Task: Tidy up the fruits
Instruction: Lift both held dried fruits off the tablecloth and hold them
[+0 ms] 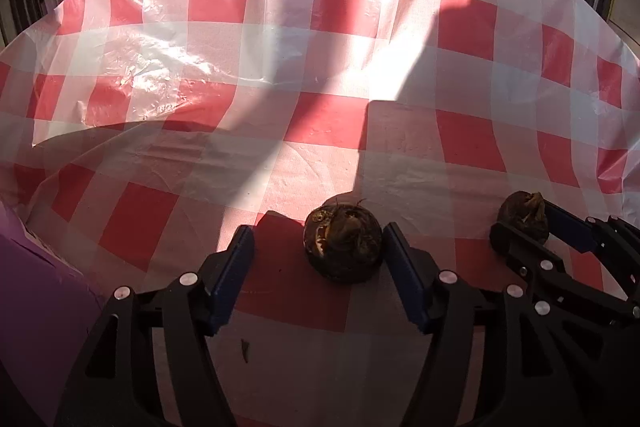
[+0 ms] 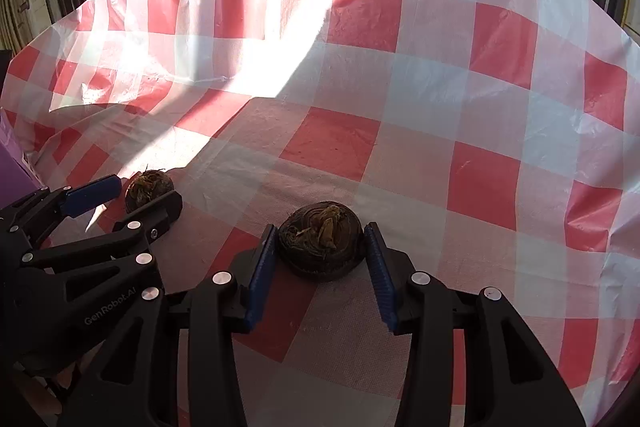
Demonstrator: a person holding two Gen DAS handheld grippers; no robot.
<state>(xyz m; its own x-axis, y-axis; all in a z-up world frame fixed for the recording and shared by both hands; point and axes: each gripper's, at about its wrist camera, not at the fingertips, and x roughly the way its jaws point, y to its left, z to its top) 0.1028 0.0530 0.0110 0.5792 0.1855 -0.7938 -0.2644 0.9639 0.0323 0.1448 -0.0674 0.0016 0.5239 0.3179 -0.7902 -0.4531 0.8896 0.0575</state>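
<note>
left gripper (image 1: 318, 247) jaws apart, dark round fruit (image 1: 343, 243) loose between them | right gripper (image 2: 320, 247) clamped on second fruit (image 2: 322, 241) | checked cloth (image 1: 280, 67) beneath

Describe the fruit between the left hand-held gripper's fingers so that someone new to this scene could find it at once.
On the red-and-white checked tablecloth, two dark brown round fruits lie near the bottom edge of both views. This fruit sits between the open left hand-held gripper, its dry stem end up. Unlike its neighbour, clamped in the right hand-held gripper, it has a clear gap to the far finger.
</note>
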